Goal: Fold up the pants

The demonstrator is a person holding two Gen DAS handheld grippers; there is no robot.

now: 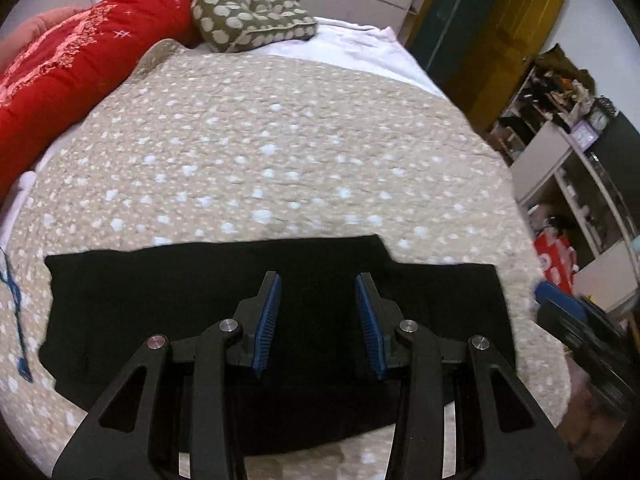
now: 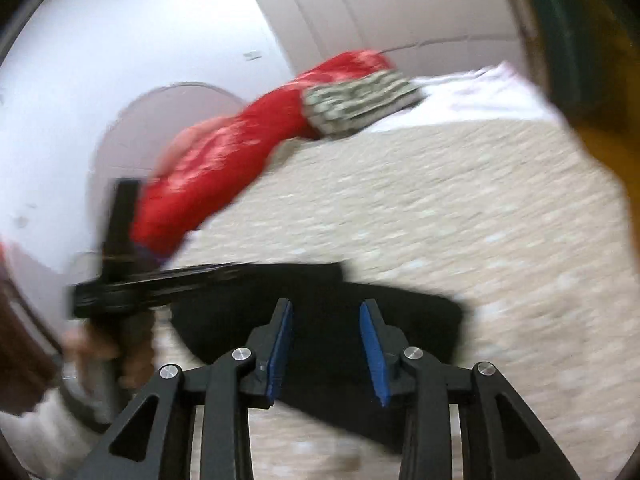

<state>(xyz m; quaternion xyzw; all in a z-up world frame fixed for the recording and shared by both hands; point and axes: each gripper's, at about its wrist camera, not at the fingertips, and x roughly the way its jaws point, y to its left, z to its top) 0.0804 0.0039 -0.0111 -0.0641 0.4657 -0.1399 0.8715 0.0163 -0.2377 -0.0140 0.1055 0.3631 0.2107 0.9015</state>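
The black pants [image 1: 160, 300] lie folded flat in a rectangle on the beige spotted quilt [image 1: 280, 152]. My left gripper [image 1: 318, 284] is open and empty, hovering above the middle of the pants. My right gripper [image 2: 326, 310] is open and empty, above the pants' right part [image 2: 420, 320]; its view is motion-blurred. The right gripper also shows at the right edge of the left wrist view [image 1: 568, 312]. The left gripper and the hand holding it show at the left of the right wrist view [image 2: 120, 288].
A red duvet [image 1: 80, 64] lies along the bed's left side, and an olive patterned cushion [image 1: 252, 18] sits at the head. White sheet [image 1: 360, 44] shows beyond the quilt. Cluttered shelves [image 1: 568, 152] and a yellow door [image 1: 508, 40] stand off the bed's right edge.
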